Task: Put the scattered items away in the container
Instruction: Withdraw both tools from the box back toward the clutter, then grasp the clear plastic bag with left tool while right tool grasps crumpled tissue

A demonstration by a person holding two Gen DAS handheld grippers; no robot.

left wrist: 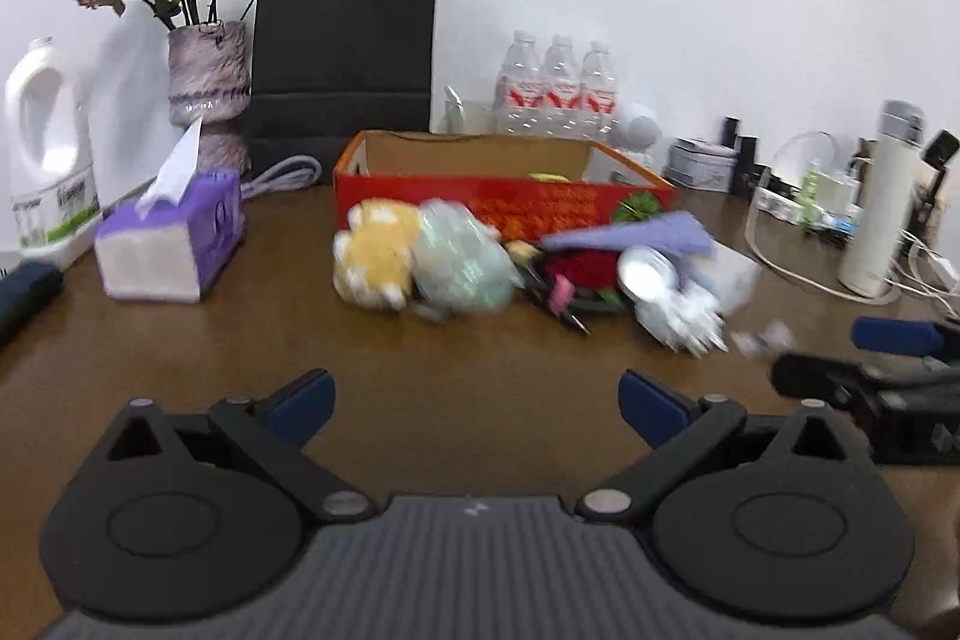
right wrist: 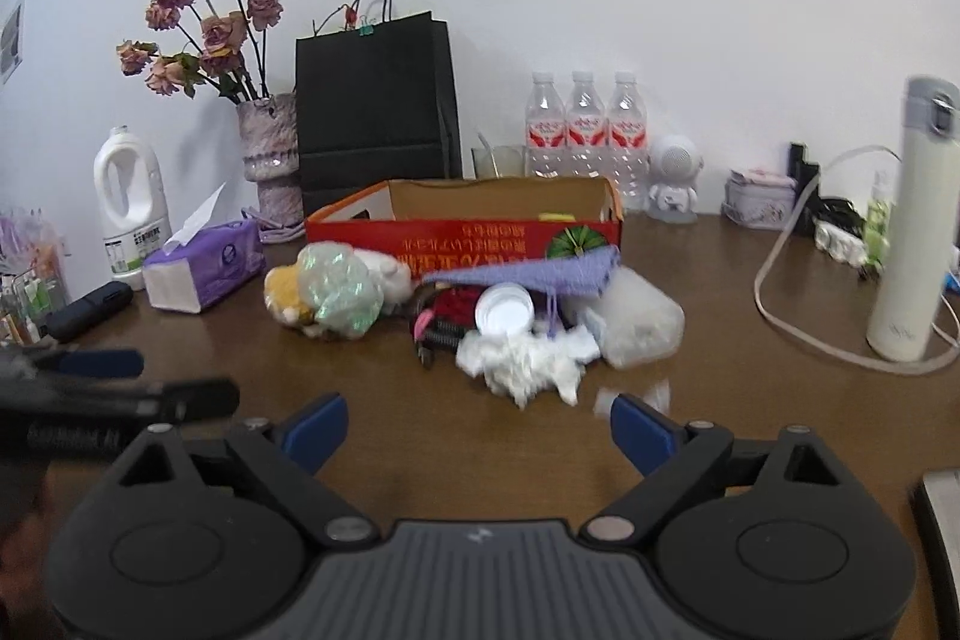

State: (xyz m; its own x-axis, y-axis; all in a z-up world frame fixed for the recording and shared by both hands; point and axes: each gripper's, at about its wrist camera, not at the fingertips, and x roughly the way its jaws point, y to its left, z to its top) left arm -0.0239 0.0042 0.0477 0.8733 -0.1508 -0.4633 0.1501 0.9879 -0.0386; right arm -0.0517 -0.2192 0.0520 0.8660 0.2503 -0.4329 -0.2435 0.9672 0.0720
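A red cardboard box, open on top, stands on the brown table. In front of it lies a pile: a yellow plush toy, a shiny green bag, a purple cloth, a red item with a black spring clamp, a white cap and crumpled white tissue. My left gripper is open and empty, short of the pile. My right gripper is open and empty, just before the tissue.
A purple tissue pack, a detergent jug, a vase of dried roses, a black paper bag, water bottles and a white flask with cables surround the box.
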